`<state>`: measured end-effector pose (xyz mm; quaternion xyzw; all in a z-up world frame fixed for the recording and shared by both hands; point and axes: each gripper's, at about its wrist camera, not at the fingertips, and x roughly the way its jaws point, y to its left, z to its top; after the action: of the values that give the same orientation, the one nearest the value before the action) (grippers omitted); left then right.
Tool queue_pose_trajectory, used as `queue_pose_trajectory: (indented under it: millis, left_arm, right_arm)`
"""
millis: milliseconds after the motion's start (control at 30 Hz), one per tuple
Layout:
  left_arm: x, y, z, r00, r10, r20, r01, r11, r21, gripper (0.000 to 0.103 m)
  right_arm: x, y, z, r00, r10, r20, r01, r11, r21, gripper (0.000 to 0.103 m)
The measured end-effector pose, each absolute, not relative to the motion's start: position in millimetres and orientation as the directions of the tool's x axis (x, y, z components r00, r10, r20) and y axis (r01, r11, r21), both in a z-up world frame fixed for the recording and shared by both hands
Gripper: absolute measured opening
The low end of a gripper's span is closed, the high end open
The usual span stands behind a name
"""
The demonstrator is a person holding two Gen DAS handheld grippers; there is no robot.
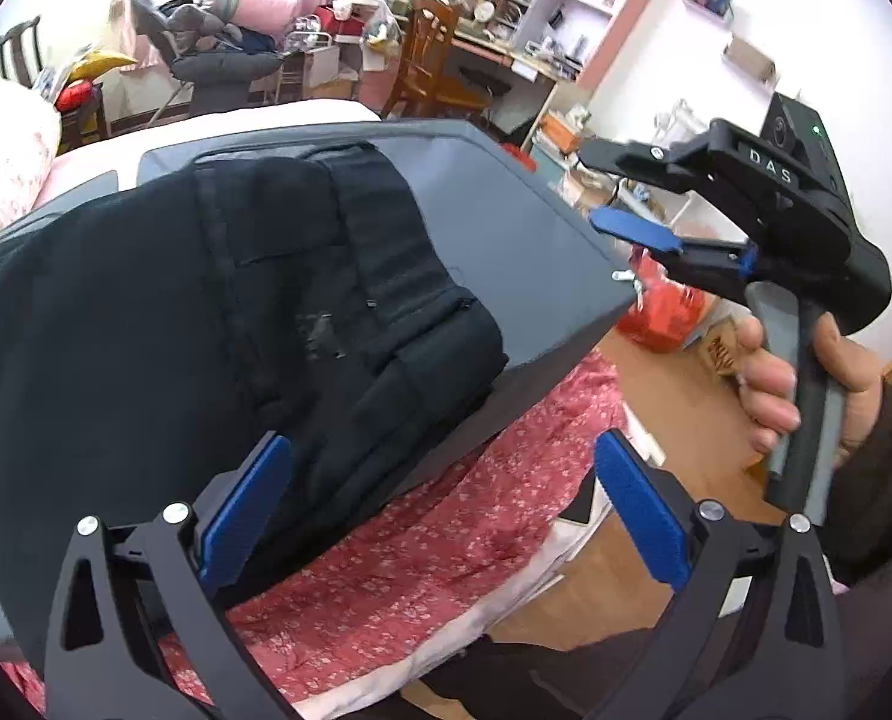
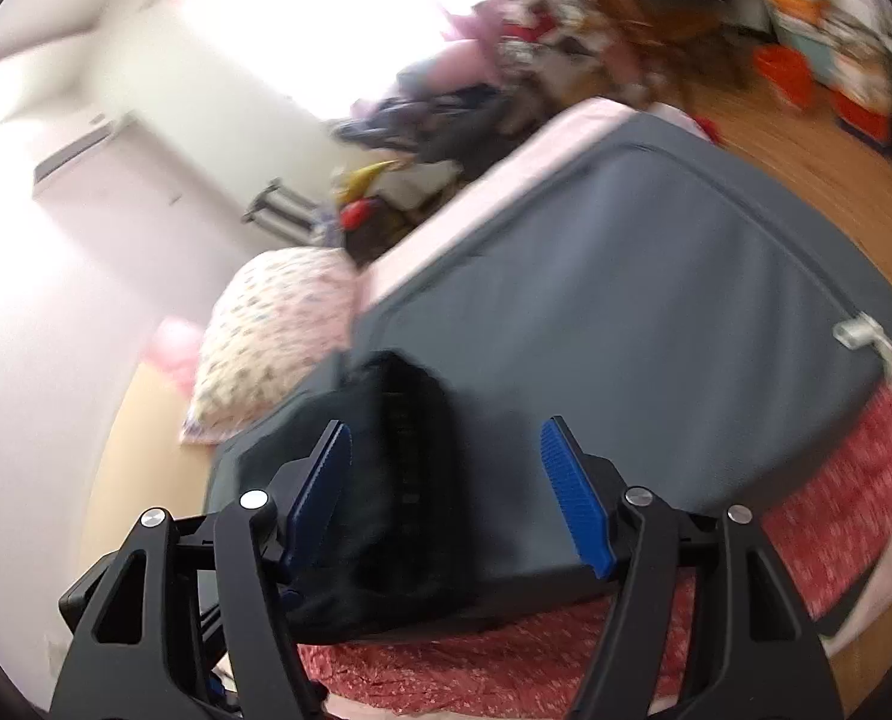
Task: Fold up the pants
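Dark navy pants lie folded in a thick stack on a grey mat, waistband and pockets facing up. My left gripper is open and empty, just off the near edge of the stack. My right gripper shows in the left wrist view, held in a hand above the mat's right corner, jaws apart and empty. In the blurred right wrist view the right gripper is open above the pants and the mat.
The mat lies on a bed with a red floral sheet. A floral pillow sits at the bed's head. Wooden floor, red bags, a wooden chair and a cluttered desk with shelves are beyond.
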<state>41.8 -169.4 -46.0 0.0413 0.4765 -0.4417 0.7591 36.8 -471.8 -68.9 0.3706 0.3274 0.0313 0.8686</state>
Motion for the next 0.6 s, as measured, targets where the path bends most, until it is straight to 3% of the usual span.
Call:
queue_pose_trajectory:
  millis: [167,400,500,533,567,600]
  left_arm:
    - [66.6,-98.6,-30.7,0.276,-0.685,-0.674,0.567,0.683,-0.461,0.101]
    - [113.8,-20.5,-26.4,0.439,-0.619,-0.651,0.303,0.784,-0.542,0.101]
    - [123.7,-20.4,-32.9,0.442,-0.591,-0.675,0.284,0.806,-0.52,0.101]
    - [129.1,-27.1,-42.4,0.429,-0.544,-0.721,0.254,0.839,-0.482,0.101]
    - [132.0,-30.0,-49.4,0.409,-0.52,-0.75,0.23,0.854,-0.467,0.101]
    - [137.8,-31.0,-60.8,0.375,-0.499,-0.781,0.198,0.866,-0.459,0.101]
  right_arm:
    - [63.7,-408.1,-52.1,0.743,0.372,-0.556,-0.002,0.833,0.553,0.058]
    - [85.4,-342.6,-61.9,0.682,0.423,-0.597,-0.143,0.877,0.458,0.052]
    - [94.0,-335.9,-81.7,0.649,0.394,-0.651,-0.113,0.896,0.43,0.052]
    - [97.6,-338.9,-95.7,0.616,0.378,-0.691,-0.07,0.9,0.43,0.052]
    - [101.7,-344.8,-115.4,0.574,0.361,-0.735,-0.008,0.9,0.435,0.047]
    - [102.2,-351.9,-128.7,0.556,0.367,-0.746,0.033,0.887,0.46,0.036]
